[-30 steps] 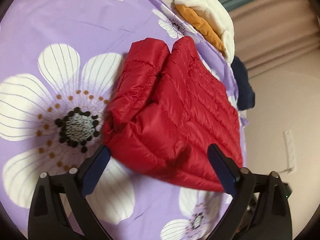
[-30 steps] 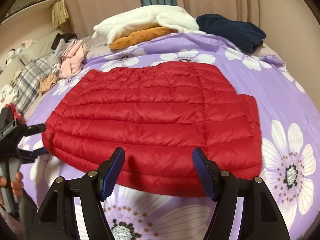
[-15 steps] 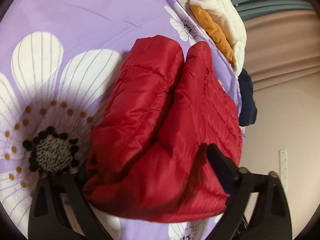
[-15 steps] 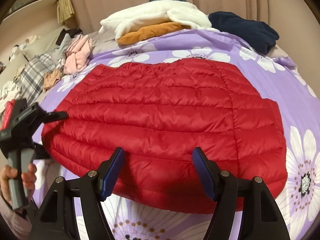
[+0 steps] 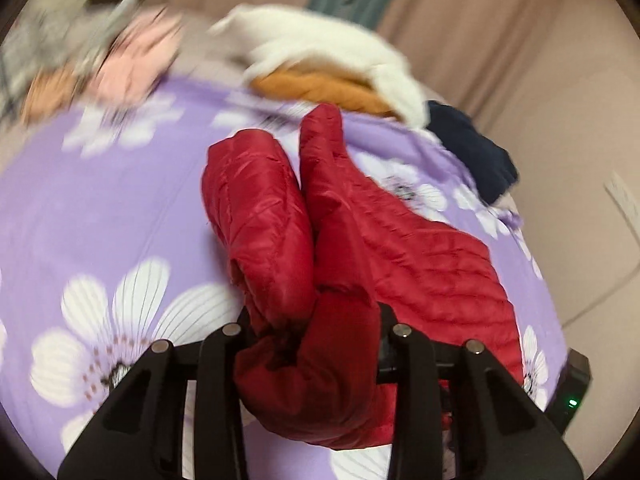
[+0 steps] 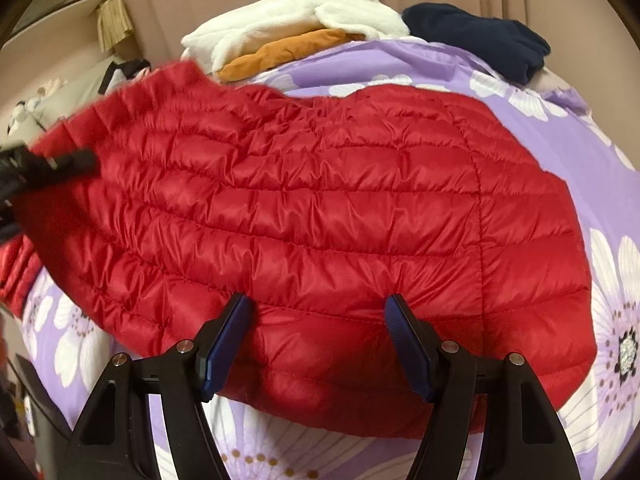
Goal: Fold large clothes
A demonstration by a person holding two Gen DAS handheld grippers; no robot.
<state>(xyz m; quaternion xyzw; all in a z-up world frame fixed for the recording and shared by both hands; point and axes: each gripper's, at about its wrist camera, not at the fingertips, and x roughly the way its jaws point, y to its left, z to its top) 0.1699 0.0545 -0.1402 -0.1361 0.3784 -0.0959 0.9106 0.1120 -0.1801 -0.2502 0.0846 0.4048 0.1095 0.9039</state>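
**Lifting one end of the red jacket to fold it over**

Left wrist view: the left tongs (image 5: 312,344) have just squeezed in and now pinch a thick bunch of the puffy red quilted jacket (image 5: 400,256) between them. The jacket lies on the bed with the purple sheet printed with big white flowers (image 5: 100,208), and the pinched end looks lifted off it. This picture is blurry. To do this well, I think the grip should stay firm — puffy cloth is slippery and can slide out. Carry the end up and across in one smooth sweep, so the two sleeves do not flop apart.

Right wrist view: the right tongs (image 6: 316,348) stand open at the near edge of the jacket (image 6: 320,184), one finger on each side of a patch of hem — not squeezing it. I think they should hold that edge still while the other end comes over. Far behind sit a white fluffy folded garment (image 6: 288,24) and a dark blue folded one (image 6: 480,36).
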